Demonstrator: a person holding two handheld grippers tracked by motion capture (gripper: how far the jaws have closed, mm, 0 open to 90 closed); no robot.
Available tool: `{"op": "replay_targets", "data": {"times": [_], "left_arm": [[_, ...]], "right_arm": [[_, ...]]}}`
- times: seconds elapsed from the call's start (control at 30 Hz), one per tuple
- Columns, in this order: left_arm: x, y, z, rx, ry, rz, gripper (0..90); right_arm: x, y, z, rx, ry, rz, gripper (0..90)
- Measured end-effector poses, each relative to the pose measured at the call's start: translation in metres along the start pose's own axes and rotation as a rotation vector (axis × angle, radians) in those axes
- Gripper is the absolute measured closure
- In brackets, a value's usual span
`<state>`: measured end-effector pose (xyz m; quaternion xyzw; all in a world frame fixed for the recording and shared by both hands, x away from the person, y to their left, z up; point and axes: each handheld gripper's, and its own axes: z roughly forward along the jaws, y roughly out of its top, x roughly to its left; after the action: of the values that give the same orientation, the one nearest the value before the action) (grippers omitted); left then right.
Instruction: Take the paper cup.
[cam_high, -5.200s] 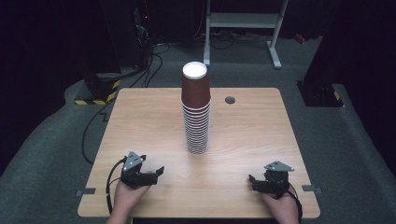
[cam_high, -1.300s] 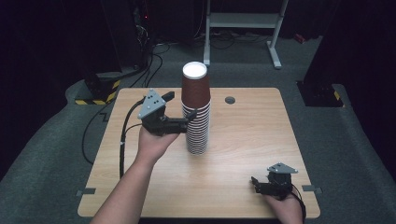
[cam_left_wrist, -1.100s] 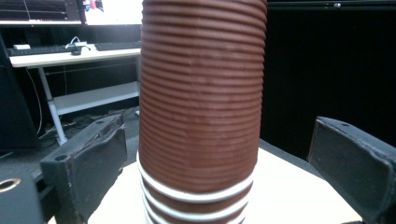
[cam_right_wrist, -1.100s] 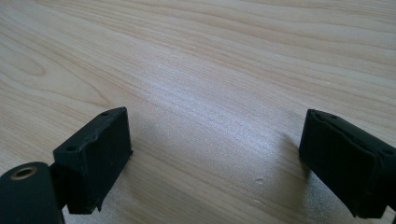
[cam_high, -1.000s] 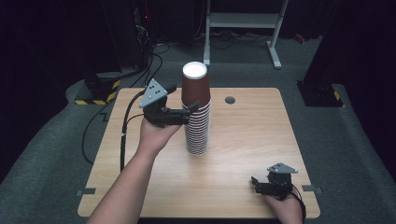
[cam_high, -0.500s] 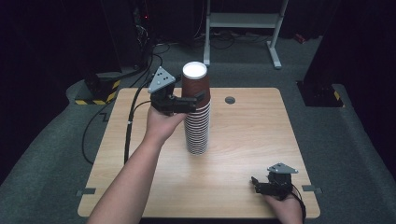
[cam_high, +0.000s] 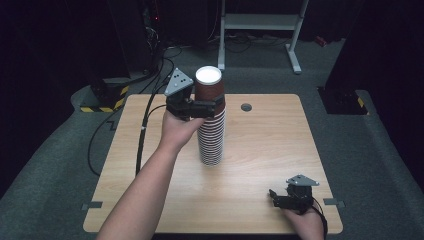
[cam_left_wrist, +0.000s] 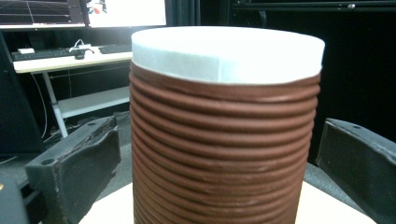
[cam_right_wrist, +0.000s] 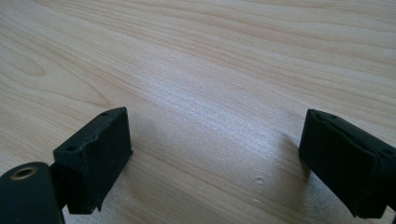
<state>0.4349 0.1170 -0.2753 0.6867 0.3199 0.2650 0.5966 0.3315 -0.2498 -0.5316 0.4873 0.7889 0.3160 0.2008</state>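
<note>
Cups, brown and nested in a tall stack (cam_high: 210, 125), stand mid-worktop (cam_high: 260, 135). Left gripper (cam_high: 212, 106) is raised at the stack's top, its jaws spread on either side with gaps showing. Right gripper (cam_high: 274, 196) rests near the worktop's front right corner, jaws wide apart, holding nothing.

Matt ribbed paper cups (cam_high: 210, 125); smooth wood-grain table (cam_high: 270, 145).

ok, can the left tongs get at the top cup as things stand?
Probably yes. The left tongs are open at the top of the cup stack, one jaw on each side, with a gap still showing in the left gripper view. Nothing sits between them and the top cup.
</note>
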Motion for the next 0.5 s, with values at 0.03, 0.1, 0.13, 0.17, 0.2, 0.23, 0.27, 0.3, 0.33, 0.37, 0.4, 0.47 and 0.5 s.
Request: {"op": "replay_targets", "data": {"times": [0.03, 0.1, 0.13, 0.17, 0.2, 0.23, 0.27, 0.3, 0.33, 0.37, 0.4, 0.47, 0.5], "left_arm": [[-0.0003, 0.0006, 0.0007, 0.0, -0.001, 0.0, 0.1], [-0.0005, 0.0014, 0.002, 0.005, -0.002, 0.005, 0.3], [-0.0006, 0.0015, 0.0024, 0.007, -0.002, 0.005, 0.5], [-0.0004, 0.0016, 0.0026, 0.007, -0.003, 0.005, 0.5], [0.0, 0.0017, 0.0029, 0.009, -0.006, 0.006, 0.6], [0.0002, 0.0016, 0.003, 0.009, -0.005, 0.005, 0.6], [0.0011, 0.0013, 0.0032, 0.003, -0.007, 0.002, 0.6], [0.0015, 0.0011, 0.0031, 0.001, -0.008, 0.0, 0.5], [0.0021, 0.001, 0.0029, 0.002, -0.009, 0.0, 0.3], [0.0022, 0.001, 0.0028, 0.001, -0.01, 0.0, 0.1], [0.0018, 0.0011, 0.0026, -0.002, -0.009, 0.0, 0.1], [0.0016, 0.0009, 0.0029, -0.002, -0.008, 0.002, 0.2], [0.0019, 0.0008, 0.0029, 0.003, -0.004, 0.007, 0.0]], "right_arm": [[0.0, 0.0, 0.0, 0.0, 0.0, 0.0, 8.9], [0.0, 0.0, 0.0, 0.0, 0.0, 0.0, 8.9], [0.0, 0.0, 0.0, 0.001, 0.0, 0.0, 8.9], [0.0, 0.0, 0.0, 0.0, 0.0, 0.0, 8.9], [0.0, 0.0, -0.0001, 0.001, 0.0, 0.0, 8.9], [0.0, 0.0, -0.0001, 0.001, 0.0, 0.0, 8.9], [0.0, 0.0, 0.0, 0.0, 0.0, 0.001, 8.9], [0.0, 0.0, -0.0001, 0.001, 0.0, 0.0, 8.9], [0.0, 0.0, 0.0, 0.0, 0.0, 0.0, 8.9], [0.0, 0.0, -0.0001, 0.001, 0.0, 0.0, 8.9], [0.0001, 0.0, -0.0001, 0.001, 0.0, 0.001, 8.9], [0.0, 0.0, -0.0001, 0.001, 0.0, 0.0, 8.9], [0.0001, 0.0, -0.0001, 0.001, 0.0, 0.001, 8.9]]}}
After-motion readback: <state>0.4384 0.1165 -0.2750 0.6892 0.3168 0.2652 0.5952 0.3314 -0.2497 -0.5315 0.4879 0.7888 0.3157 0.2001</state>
